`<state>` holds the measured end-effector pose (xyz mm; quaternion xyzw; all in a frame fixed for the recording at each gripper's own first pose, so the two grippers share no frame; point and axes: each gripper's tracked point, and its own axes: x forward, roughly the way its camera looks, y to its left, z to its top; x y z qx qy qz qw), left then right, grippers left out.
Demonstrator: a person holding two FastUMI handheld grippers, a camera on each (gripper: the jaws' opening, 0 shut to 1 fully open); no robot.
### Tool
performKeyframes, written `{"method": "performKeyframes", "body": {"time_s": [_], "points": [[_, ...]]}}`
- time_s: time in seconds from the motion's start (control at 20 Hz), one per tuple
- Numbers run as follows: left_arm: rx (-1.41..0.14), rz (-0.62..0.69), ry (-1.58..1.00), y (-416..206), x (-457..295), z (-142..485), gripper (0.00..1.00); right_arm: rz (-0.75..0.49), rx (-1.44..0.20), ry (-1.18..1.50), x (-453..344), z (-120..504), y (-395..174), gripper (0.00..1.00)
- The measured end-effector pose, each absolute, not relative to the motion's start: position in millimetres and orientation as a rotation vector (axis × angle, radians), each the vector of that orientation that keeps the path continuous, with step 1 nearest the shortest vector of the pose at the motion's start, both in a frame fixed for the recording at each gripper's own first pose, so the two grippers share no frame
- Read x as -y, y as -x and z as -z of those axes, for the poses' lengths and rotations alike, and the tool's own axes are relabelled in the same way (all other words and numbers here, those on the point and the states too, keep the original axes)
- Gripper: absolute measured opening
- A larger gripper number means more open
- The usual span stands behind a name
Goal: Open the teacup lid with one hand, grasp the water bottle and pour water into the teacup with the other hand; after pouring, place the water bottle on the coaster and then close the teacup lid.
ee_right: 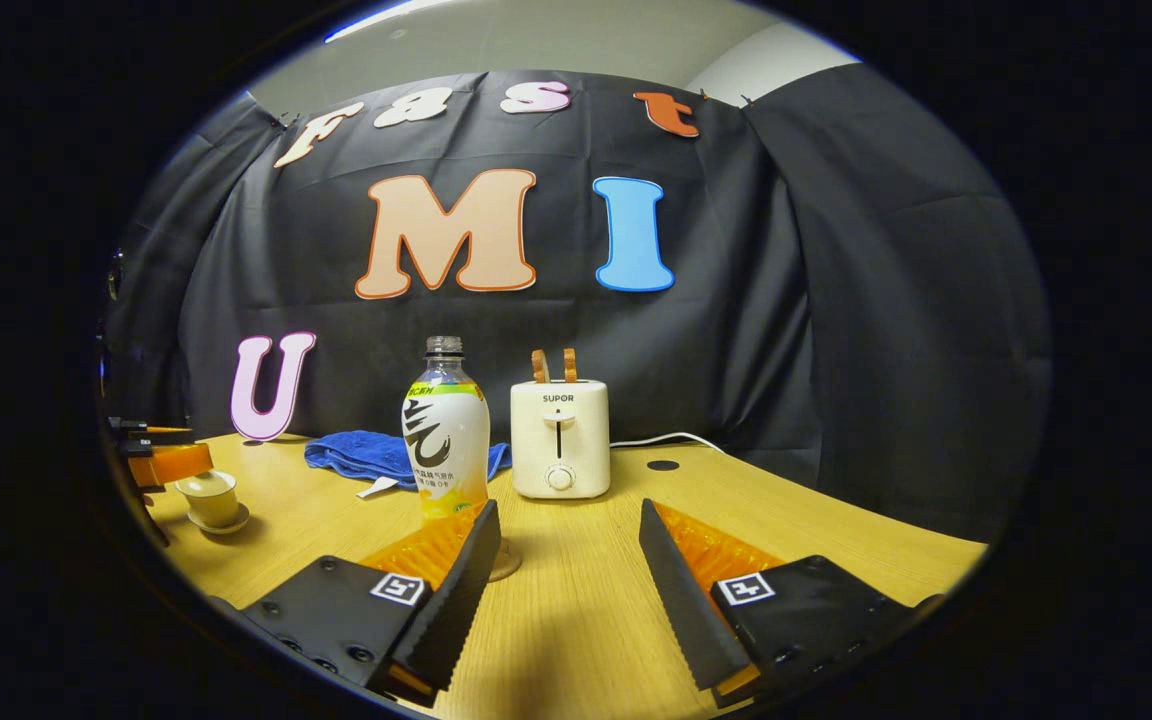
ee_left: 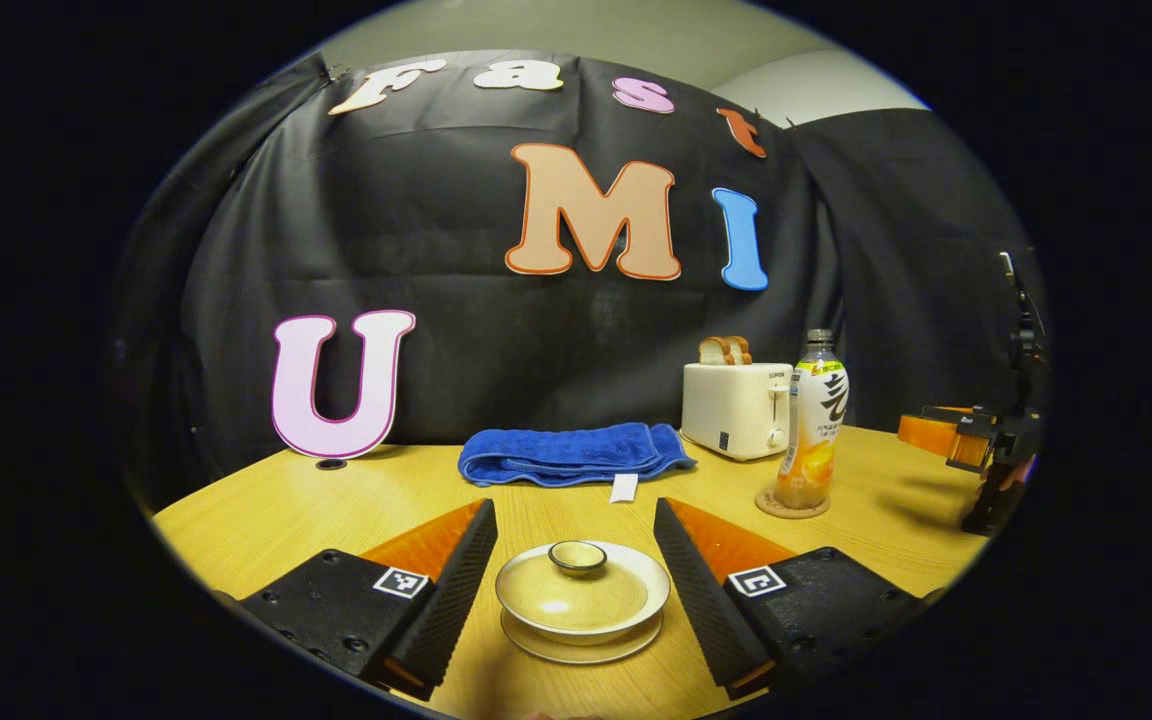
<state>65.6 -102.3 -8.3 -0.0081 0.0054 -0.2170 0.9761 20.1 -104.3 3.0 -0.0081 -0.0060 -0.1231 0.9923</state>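
A pale lidded teacup (ee_left: 576, 598) on its saucer (ee_left: 576, 648) sits between the fingers of my left gripper (ee_left: 572, 506), which is open and touches neither the cup nor the lid knob (ee_left: 577, 556). The water bottle (ee_left: 814, 428) stands upright on a round coaster (ee_left: 792, 504) to the right. In the right gripper view the bottle (ee_right: 446, 432) stands just ahead and left of my open right gripper (ee_right: 568, 510), whose left finger hides part of the coaster (ee_right: 506, 566). The teacup (ee_right: 211, 495) shows far left under the left gripper (ee_right: 161, 455). The right gripper (ee_left: 946, 430) hovers at the table's right side.
A white toaster (ee_left: 736, 410) with bread slices stands behind the bottle, its cord trailing right (ee_right: 666, 440). A folded blue towel (ee_left: 571, 455) lies at the back of the wooden table (ee_left: 266, 510). The black cloth wall closes the back.
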Motion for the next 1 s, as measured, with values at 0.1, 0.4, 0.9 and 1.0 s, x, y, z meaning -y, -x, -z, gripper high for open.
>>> {"method": "performKeyframes", "body": {"time_s": [0.1,0.4,0.9,1.0], "points": [[-0.008,0.419,0.016,-61,98,7,0.93,0.249,0.012,0.017,104,-3,-20,0.89],[0.007,0.302,0.012,-42,67,5,0.93,0.249,0.013,0.016,105,-3,-20,0.89],[0.008,-0.104,-0.002,-28,-30,5,0.92,0.270,0.015,0.017,108,-3,-19,0.92],[0.005,-0.142,-0.002,-26,-37,7,0.92,0.271,0.016,0.018,109,-4,-19,0.92]]}}
